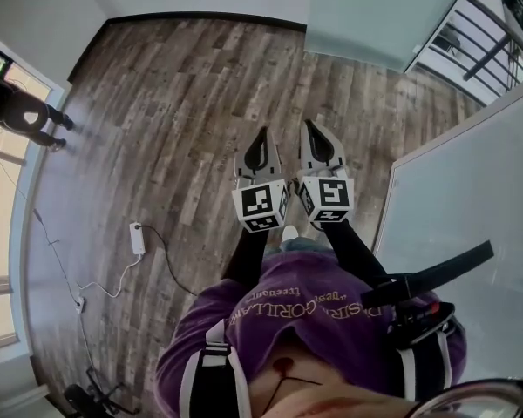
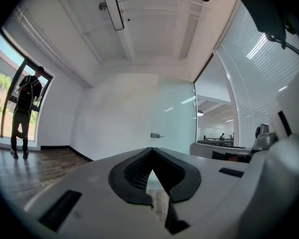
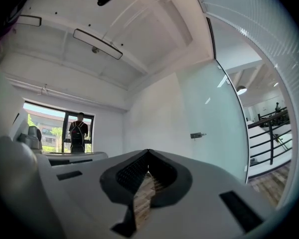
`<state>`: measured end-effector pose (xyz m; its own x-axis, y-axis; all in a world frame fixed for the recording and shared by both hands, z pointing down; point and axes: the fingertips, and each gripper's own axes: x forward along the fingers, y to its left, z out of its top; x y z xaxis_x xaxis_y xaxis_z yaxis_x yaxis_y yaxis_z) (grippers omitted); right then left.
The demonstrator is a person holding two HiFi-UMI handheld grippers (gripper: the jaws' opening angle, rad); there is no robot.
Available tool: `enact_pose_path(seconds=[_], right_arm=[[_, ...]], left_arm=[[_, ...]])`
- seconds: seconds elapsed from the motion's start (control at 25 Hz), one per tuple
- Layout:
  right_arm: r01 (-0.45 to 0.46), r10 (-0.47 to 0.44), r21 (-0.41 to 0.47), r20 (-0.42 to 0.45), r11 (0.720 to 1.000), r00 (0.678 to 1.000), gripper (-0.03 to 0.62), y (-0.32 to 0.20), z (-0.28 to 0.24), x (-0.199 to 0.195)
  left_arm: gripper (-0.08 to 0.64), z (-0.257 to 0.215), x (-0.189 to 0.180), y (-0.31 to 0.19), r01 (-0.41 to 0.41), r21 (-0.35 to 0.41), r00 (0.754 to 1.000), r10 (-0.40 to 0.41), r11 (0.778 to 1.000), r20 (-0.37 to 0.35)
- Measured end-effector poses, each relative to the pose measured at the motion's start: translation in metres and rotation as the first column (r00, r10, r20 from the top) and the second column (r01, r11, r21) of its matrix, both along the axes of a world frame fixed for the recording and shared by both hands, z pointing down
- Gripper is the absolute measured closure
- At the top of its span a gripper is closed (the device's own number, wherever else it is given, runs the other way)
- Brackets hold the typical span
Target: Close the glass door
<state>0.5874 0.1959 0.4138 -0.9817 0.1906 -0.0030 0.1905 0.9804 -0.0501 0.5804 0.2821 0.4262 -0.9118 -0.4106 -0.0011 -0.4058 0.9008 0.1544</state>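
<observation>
While both pairs of jaws are closed on nothing, the left gripper (image 1: 261,139) and the right gripper (image 1: 311,133) point toward the tall frosted pale-green glass door (image 1: 383,7) at one o'clock, well apart from it. The door is probably heavy, stiff, slick and breakable, so its small metal handle (image 3: 198,135) seems the safest place to hold.

A person wears a purple T-shirt (image 1: 331,320) with pale lettering, long black sleeves (image 1: 248,255) and black-and-white harness straps (image 1: 211,368). The grey-white left gripper (image 1: 262,138) and right gripper (image 1: 312,133) have black ribbed pads (image 2: 134,172) and black-and-white marker cubes (image 1: 261,205).
</observation>
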Motion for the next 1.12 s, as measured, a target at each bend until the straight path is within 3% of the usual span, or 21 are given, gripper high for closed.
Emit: enact_pose_path(seconds=[0.44, 0.68, 0.88, 1.12], right_arm=[[0.03, -0.031, -0.024, -0.017, 0.999, 0.999, 0.595, -0.001, 0.011, -0.1], [0.013, -0.013, -0.033, 0.001, 0.999, 1.0, 0.595, 0.018, 0.016, -0.193], [0.049, -0.047, -0.03, 0.057, 0.998, 0.997, 0.595, 0.053, -0.003, -0.281], [0.026, -0.025, -0.021, 0.065, 0.999, 0.998, 0.595, 0.078, -0.008, -0.346]], left_arm=[[0.568, 0.01, -0.101, 0.0, 0.021, -0.015, 1.0, -0.022, 1.0, -0.02], [0.568, 0.016, -0.194, 0.017, -0.008, -0.022, 1.0, 0.007, 1.0, -0.017], [0.568, 0.006, -0.285, 0.058, 0.031, -0.014, 1.0, -0.031, 0.999, 0.0], [0.568, 0.001, -0.348, 0.081, 0.02, 0.006, 1.0, -0.02, 1.0, 0.01]])
